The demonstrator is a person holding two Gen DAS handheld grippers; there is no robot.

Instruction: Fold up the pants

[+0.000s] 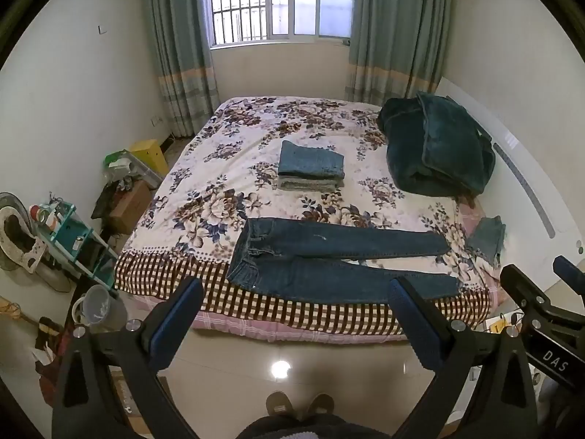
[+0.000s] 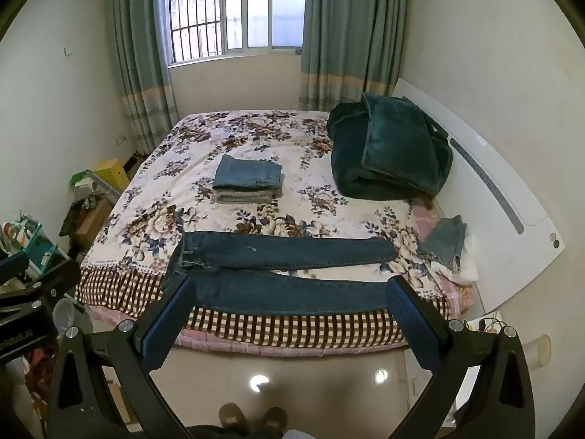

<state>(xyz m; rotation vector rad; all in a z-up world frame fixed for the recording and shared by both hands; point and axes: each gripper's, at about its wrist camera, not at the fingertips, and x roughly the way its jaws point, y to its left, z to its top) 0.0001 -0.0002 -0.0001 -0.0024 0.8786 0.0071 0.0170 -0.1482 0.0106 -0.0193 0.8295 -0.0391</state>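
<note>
Dark blue jeans lie flat along the near edge of the bed, waistband to the left, both legs stretched to the right; they also show in the right wrist view. My left gripper is open and empty, held back from the bed above the floor. My right gripper is open and empty too, at the same distance; part of it shows at the right edge of the left wrist view. A stack of folded pants sits mid-bed, also in the right wrist view.
A dark green blanket is piled at the bed's right by the white headboard. Another denim piece lies at the bed's right edge. Shelves, boxes and a bin crowd the floor at left. My feet stand on glossy tiles.
</note>
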